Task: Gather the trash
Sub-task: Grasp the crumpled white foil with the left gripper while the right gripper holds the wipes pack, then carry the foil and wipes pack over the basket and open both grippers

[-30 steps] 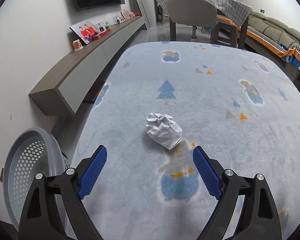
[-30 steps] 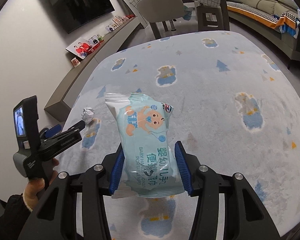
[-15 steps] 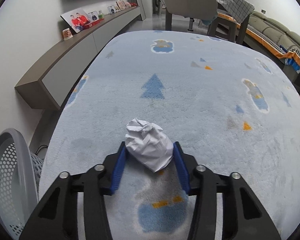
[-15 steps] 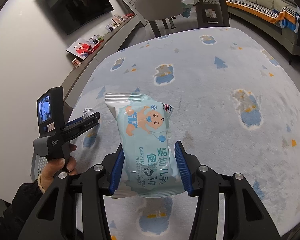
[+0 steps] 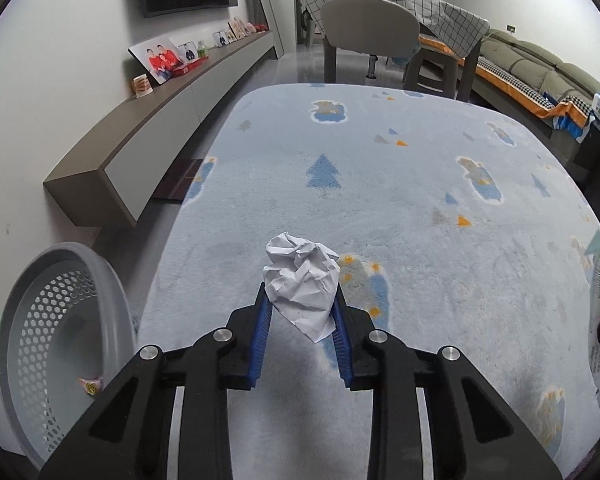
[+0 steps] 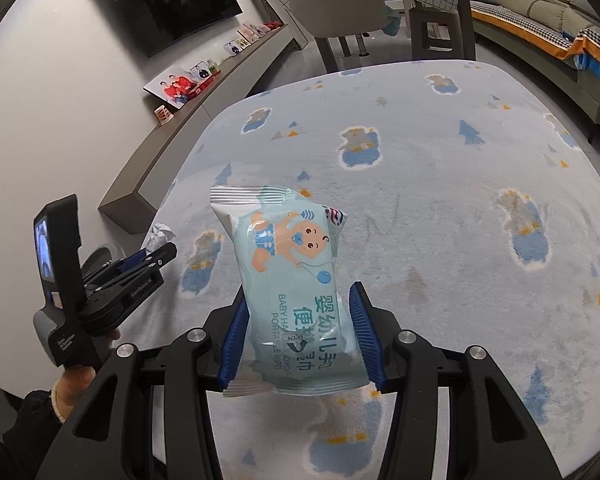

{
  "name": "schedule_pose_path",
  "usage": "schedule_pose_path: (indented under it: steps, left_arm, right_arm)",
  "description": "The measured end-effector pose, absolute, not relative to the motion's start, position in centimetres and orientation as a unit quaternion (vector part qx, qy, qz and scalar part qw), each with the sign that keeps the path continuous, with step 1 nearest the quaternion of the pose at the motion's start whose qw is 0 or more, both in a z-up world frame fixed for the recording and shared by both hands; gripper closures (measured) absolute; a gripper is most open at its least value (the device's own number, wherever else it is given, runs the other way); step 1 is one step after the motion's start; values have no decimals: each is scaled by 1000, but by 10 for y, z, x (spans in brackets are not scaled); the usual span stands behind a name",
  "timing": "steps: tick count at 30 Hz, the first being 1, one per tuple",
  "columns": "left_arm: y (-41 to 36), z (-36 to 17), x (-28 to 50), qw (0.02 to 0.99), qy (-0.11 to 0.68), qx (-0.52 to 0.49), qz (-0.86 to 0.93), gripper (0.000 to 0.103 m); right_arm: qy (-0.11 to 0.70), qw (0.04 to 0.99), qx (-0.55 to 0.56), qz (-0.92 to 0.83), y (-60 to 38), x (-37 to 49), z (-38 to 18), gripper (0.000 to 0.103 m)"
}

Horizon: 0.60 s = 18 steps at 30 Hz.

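You're clamping the left gripper [image 5: 300,312] on the crumpled paper [image 5: 302,286] above the rug [image 5: 420,200], and the right gripper [image 6: 298,336] is pinching the wipes pack [image 6: 292,280]. Looks like both go next into the gray basket [image 5: 116,292] on your left.

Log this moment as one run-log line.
left gripper: shut on paper ball | right gripper: shut on wipes pack | basket: beside rug
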State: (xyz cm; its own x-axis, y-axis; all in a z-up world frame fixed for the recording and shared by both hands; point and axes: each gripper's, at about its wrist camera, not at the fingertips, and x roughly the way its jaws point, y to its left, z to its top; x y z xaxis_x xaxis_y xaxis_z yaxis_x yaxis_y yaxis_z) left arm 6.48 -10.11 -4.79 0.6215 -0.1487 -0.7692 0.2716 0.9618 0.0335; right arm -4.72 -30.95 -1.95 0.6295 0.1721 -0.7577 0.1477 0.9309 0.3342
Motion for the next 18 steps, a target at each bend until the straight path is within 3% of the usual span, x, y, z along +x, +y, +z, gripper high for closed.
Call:
schedule_pose_path:
  steps: [18]
  left_arm:
    - [40, 6, 11, 921, 383, 58, -27, 75]
  right_arm:
    - [434, 888, 109, 106, -156, 8, -5, 55]
